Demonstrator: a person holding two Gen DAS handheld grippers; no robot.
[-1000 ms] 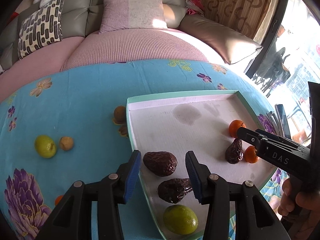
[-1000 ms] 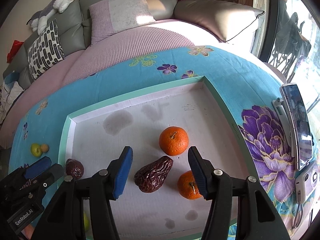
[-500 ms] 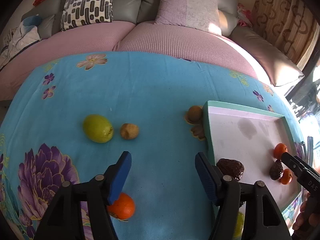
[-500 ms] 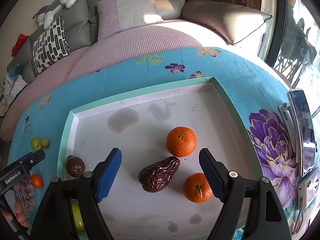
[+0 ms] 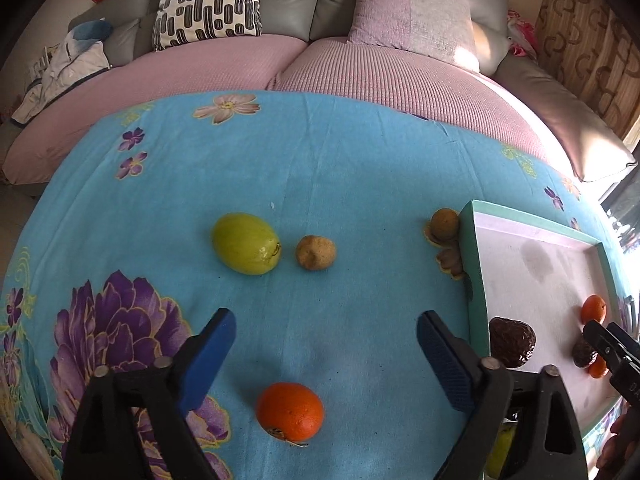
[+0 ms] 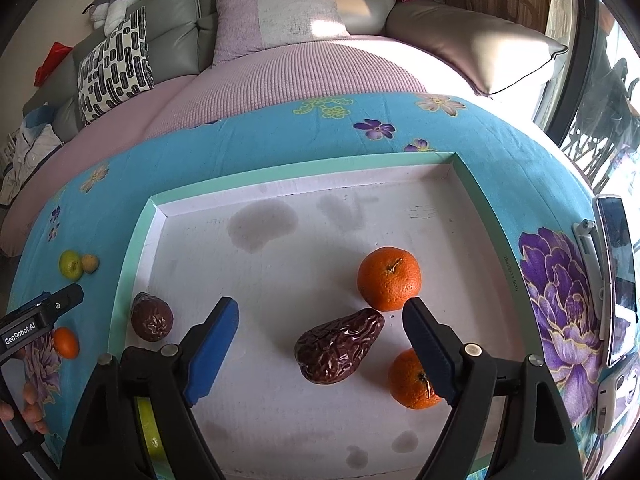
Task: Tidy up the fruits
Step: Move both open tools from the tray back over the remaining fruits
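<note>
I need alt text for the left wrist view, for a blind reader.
The open left gripper hovers over a blue flowered tablecloth, a round orange fruit lying loose between its fingers. Farther off lie a green fruit and a small tan fruit.

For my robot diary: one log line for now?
left claw: open, over orange | right claw: open, over tray | nothing held

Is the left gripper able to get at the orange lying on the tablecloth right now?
Probably yes. The left gripper is open, and the orange lies on the bare tablecloth just below the gap between its fingers, with nothing touching it or standing in the way.
</note>
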